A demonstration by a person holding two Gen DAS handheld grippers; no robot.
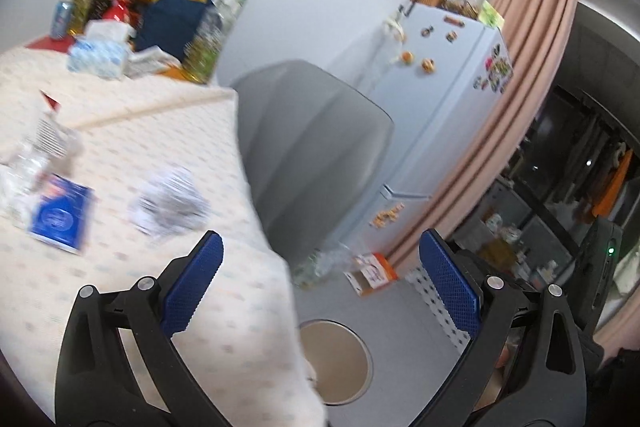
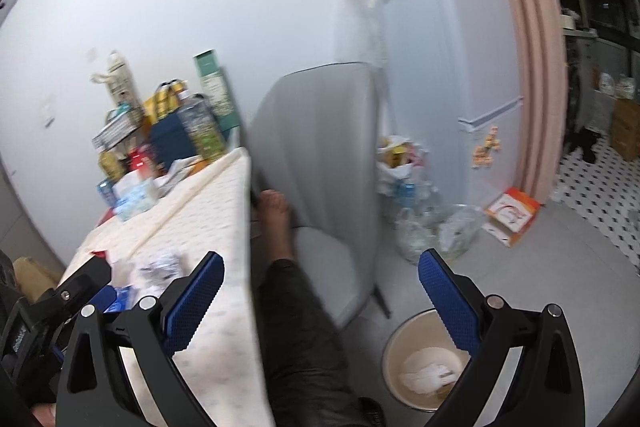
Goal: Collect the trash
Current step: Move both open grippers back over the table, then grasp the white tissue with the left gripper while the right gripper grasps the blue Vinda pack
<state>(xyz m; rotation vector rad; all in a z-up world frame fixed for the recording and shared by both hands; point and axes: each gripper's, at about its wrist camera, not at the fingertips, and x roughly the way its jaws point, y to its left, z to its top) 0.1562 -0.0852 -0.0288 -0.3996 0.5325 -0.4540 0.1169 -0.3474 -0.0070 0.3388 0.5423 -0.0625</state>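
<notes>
both tools, left tool [image 1: 320, 291] and right tool [image 2: 320, 311], gape wide and empty above the surface [image 1: 120, 291] edge, likely free to fetch the crumpled paper [image 1: 168, 203] for the bin [image 2: 394, 355] on the floor beside it.

One bin [image 2: 394, 359], one grey chair [image 2: 320, 131], one fridge [image 2: 432, 39] — one crumpled paper [image 1: 170, 201].

Cream dotted tablecloth [image 1: 160, 131], grey chair [image 2: 320, 131], pink curtain [image 1: 532, 39], blue booklet [image 1: 60, 217], beige bin [image 2: 416, 347].

Left tongs [image 1: 320, 279], right tongs [image 2: 320, 301] — seemingly empty, spread wide.
</notes>
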